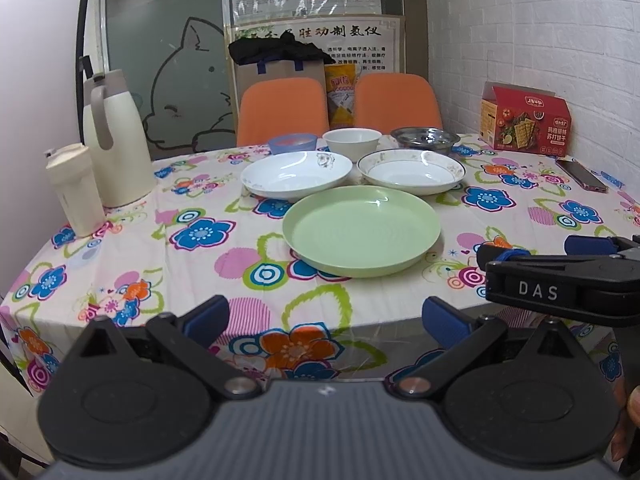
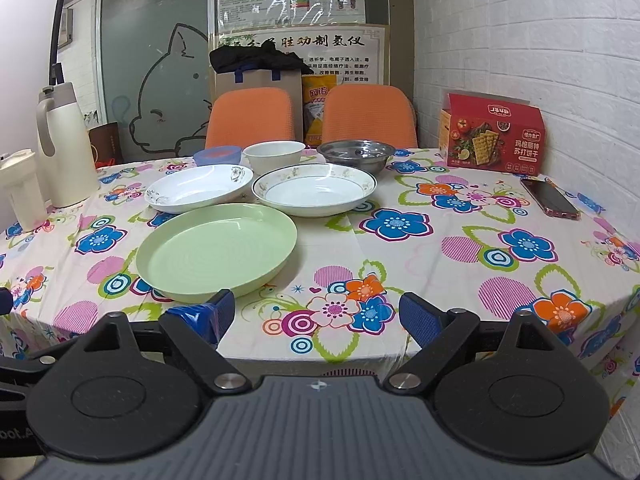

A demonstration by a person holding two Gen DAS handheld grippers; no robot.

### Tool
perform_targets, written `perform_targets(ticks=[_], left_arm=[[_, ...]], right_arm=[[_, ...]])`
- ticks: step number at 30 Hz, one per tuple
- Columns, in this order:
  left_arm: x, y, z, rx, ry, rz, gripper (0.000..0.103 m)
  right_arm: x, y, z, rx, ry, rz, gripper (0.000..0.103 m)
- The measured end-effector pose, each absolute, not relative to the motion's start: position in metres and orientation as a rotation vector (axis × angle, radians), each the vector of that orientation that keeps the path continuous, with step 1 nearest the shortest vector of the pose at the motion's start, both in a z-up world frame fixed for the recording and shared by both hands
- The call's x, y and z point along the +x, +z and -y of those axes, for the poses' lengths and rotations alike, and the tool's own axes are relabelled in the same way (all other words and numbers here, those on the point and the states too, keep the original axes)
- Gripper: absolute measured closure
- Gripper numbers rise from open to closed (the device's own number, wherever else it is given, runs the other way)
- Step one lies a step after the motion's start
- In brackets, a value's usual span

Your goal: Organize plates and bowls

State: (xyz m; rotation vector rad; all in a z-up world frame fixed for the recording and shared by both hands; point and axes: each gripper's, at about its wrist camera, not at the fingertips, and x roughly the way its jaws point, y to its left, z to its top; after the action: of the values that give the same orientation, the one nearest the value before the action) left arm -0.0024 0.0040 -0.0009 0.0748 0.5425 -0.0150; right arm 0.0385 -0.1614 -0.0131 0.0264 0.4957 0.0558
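Right wrist view: both tongs, left tongs (image 1: 326,318) and right tongs (image 2: 316,316), gape empty before the bench (image 2: 460,280); nothing stacked yet. Green plate (image 2: 216,250) lies nearest, likely first to grasp by its rim.

My left gripper (image 1: 326,318) has black arms, blue ribbed pads and silver pivot screws on a grey ridged body. My right gripper (image 2: 316,314) looks identical; in the left wrist view's right edge, white "DAS" lettering marks it.

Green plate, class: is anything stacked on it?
No. The green plate lies bare on the tablecloth, its whole inner surface showing and nothing resting on it.
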Motion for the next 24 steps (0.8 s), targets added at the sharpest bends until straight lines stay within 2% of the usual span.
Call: perform_targets(ticks=[24], left_arm=[[-0.0019,0.0001,-0.0043,0.074,-0.01,-0.544,0.001]], right_arm=[[0.0384,-0.0138,0.1565,0.014,0.066,-0.498,0.027]])
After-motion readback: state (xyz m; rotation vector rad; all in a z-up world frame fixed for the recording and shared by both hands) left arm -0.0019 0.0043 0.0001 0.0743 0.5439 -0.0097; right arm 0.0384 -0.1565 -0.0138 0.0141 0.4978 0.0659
